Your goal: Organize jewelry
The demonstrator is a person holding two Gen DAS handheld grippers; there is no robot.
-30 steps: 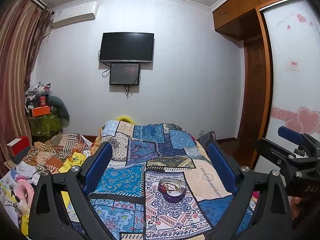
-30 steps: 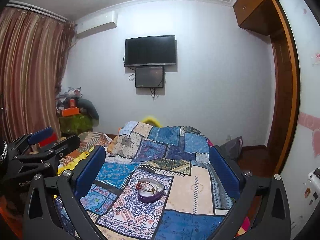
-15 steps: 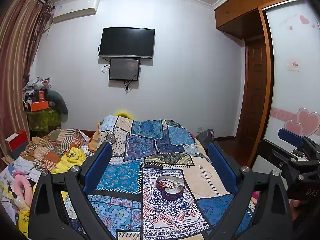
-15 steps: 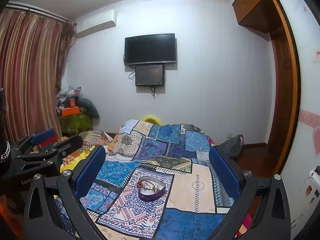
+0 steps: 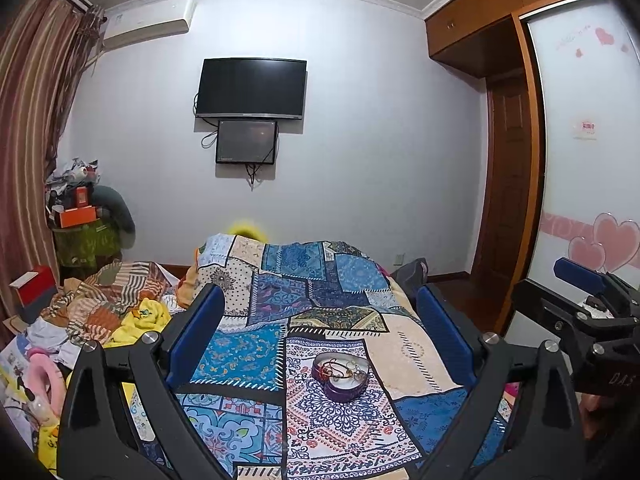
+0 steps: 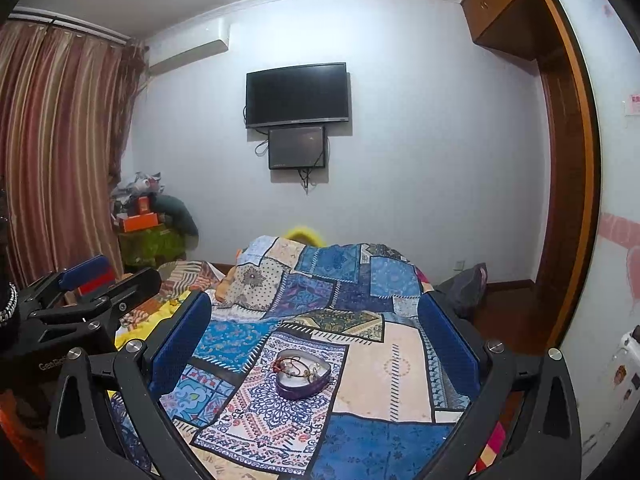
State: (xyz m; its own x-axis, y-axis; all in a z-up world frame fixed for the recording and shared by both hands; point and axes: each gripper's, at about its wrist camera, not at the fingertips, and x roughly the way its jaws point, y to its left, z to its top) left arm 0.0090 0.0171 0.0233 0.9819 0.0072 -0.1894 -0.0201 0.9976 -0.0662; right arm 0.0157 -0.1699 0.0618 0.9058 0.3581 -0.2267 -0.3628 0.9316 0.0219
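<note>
A purple heart-shaped tin (image 5: 341, 376) lies open on the patchwork bedspread (image 5: 256, 356), with a tangle of jewelry (image 5: 344, 370) inside. It also shows in the right wrist view (image 6: 303, 378). My left gripper (image 5: 320, 328) is open and empty, held above the bed short of the tin. My right gripper (image 6: 316, 332) is open and empty too, at about the same distance. Each gripper shows in the other's view, the right one (image 5: 592, 312) at the right edge, the left one (image 6: 80, 292) at the left edge.
A pile of clothes and blankets (image 5: 100, 312) lies left of the bed. A cluttered stand (image 5: 84, 232) is by the curtain (image 5: 28, 152). A TV (image 5: 251, 88) hangs on the far wall. A wardrobe (image 5: 584, 140) and a doorway (image 5: 508, 200) are on the right.
Both grippers have tilted slightly down and edged forward, so the tin sits a little higher between the fingers. Both stayed open.
</note>
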